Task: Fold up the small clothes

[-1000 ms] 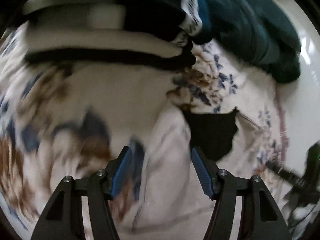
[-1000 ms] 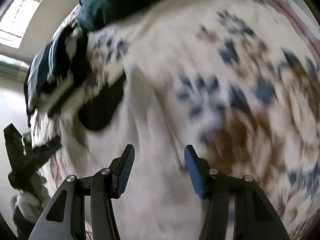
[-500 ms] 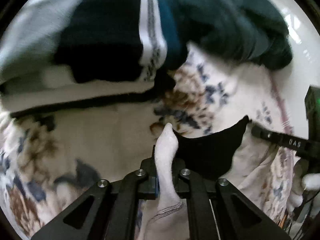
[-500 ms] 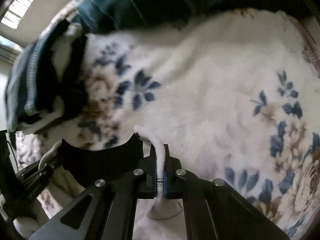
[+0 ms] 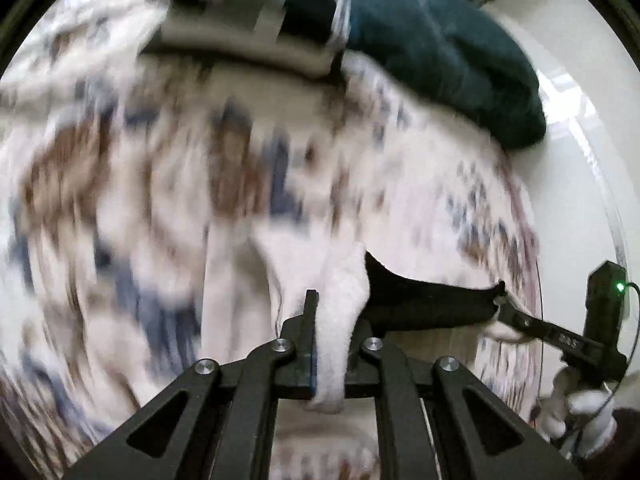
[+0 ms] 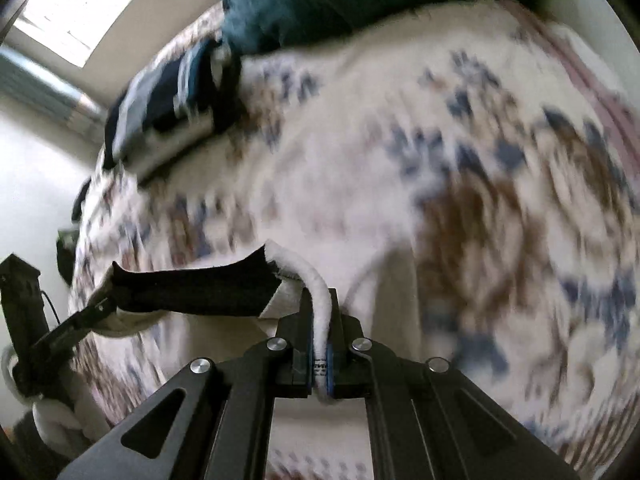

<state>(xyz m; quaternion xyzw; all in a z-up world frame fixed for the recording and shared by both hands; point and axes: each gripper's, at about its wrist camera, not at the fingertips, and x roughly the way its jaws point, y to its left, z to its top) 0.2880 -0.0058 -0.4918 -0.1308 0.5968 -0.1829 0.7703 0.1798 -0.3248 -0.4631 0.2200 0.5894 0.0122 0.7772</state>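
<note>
A small white fleece garment with a black inner panel (image 5: 424,300) hangs stretched between both grippers above a floral blanket. My left gripper (image 5: 332,344) is shut on one white edge of the garment (image 5: 340,320). My right gripper (image 6: 320,344) is shut on the other white edge (image 6: 316,300); the black panel (image 6: 192,292) runs left from it to the left gripper's fingers (image 6: 80,320). In the left wrist view the right gripper's fingers (image 5: 532,324) pinch the far corner. Both views are motion-blurred.
The white floral blanket (image 5: 160,200) with blue and brown flowers covers the bed. A stack of folded dark and grey clothes (image 5: 256,20) and a dark teal garment (image 5: 440,52) lie at the far end. A window (image 6: 80,4) shows at upper left.
One second ago both grippers were open over the garment lying on the blanket. They shut on its edges and have lifted it, pulling it taut between them.
</note>
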